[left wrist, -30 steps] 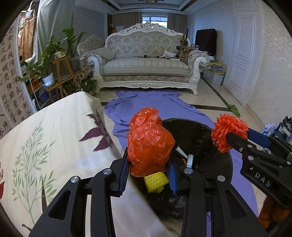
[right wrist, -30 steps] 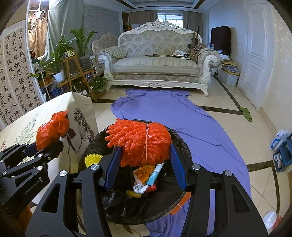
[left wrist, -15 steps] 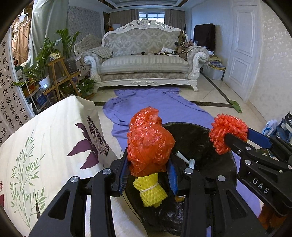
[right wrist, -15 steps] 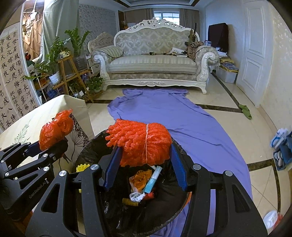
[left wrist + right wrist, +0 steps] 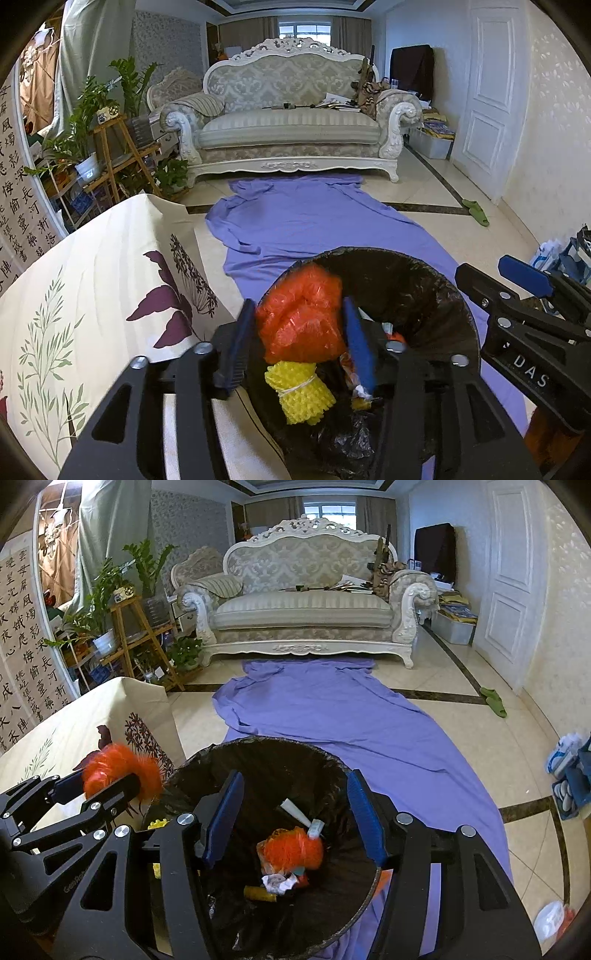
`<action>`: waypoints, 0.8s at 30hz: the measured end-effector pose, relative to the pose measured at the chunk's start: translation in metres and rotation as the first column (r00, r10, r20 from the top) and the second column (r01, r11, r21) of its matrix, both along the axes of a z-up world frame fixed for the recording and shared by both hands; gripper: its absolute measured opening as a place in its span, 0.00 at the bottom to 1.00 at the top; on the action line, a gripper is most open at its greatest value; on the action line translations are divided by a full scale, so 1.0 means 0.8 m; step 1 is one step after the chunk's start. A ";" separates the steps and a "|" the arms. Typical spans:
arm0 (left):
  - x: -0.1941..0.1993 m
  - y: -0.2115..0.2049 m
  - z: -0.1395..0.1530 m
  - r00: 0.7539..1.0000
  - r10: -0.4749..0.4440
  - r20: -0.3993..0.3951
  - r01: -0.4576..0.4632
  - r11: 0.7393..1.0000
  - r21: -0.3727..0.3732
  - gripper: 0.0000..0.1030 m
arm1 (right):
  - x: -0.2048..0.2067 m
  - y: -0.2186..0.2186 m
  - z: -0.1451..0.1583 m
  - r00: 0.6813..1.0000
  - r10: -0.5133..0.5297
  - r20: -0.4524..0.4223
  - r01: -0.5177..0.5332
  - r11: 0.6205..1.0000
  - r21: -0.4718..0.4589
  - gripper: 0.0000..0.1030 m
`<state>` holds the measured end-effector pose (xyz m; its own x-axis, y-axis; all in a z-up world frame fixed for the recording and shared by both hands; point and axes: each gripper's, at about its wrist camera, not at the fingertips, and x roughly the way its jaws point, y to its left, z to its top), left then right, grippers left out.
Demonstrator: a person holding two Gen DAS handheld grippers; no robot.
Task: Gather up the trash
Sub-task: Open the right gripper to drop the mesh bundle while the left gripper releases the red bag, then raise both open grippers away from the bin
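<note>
While both grippers hang over the black-lined bin [image 5: 266,760], my left gripper [image 5: 301,332] has its blue fingers [image 5: 236,343] spread a little wider than the orange plastic bag [image 5: 301,321] between them; the bag is motion-blurred and I cannot tell whether the pads touch it. It sits above the bin's near-left rim. My right gripper [image 5: 295,812] is wide open, its fingers [image 5: 364,823] holding nothing, centred over the bin mouth. Inside the bin, under the right fingers: the orange mesh bundle [image 5: 291,851], blurred, lying on crumpled white paper [image 5: 279,882], beside a white tube [image 5: 295,814] and a yellow scrap [image 5: 260,893]. Yellow mesh bundle [image 5: 301,393] inside the bin's left wall. Bin stands on a purple sheet [image 5: 332,709] spread on the floor; floral-clothed worktop [image 5: 92,280] touches the bin's left side. Sofa [image 5: 288,122] well beyond the bin.
</note>
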<state>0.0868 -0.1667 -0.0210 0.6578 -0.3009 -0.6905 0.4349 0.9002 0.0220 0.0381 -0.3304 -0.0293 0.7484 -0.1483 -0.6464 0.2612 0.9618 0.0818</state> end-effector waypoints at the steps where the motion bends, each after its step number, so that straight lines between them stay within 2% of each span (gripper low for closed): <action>1: 0.000 -0.001 0.000 1.000 -0.001 0.001 0.001 1.000 -0.002 0.55 | -0.001 -0.001 0.000 1.000 -0.003 0.001 0.003 1.000 0.000 0.55; 9: -0.007 -0.007 0.005 1.000 -0.013 0.021 0.014 1.000 -0.009 0.69 | -0.004 -0.007 0.005 1.000 -0.021 0.006 0.021 1.000 0.003 0.56; 18: -0.008 0.003 0.011 0.999 0.006 0.032 -0.005 1.000 -0.024 0.73 | -0.010 -0.010 0.012 0.999 -0.042 0.020 0.042 0.999 0.008 0.57; 20: -0.010 0.004 0.013 0.999 0.014 0.042 -0.013 1.000 -0.023 0.74 | -0.012 -0.010 0.013 0.999 -0.046 0.021 0.046 0.999 0.008 0.59; 21: -0.011 0.004 0.014 0.999 0.018 0.047 -0.017 1.000 -0.021 0.75 | -0.013 -0.010 0.014 0.999 -0.048 0.023 0.048 0.999 0.007 0.63; 24: -0.015 0.006 0.017 0.998 0.024 0.062 -0.023 1.000 -0.018 0.76 | -0.017 -0.009 0.017 0.998 -0.051 0.029 0.051 0.999 0.001 0.64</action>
<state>0.0746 -0.1617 -0.0073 0.7064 -0.2961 -0.6429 0.4117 0.9107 0.0330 0.0243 -0.3373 -0.0159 0.7586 -0.1863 -0.6243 0.3071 0.9473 0.0905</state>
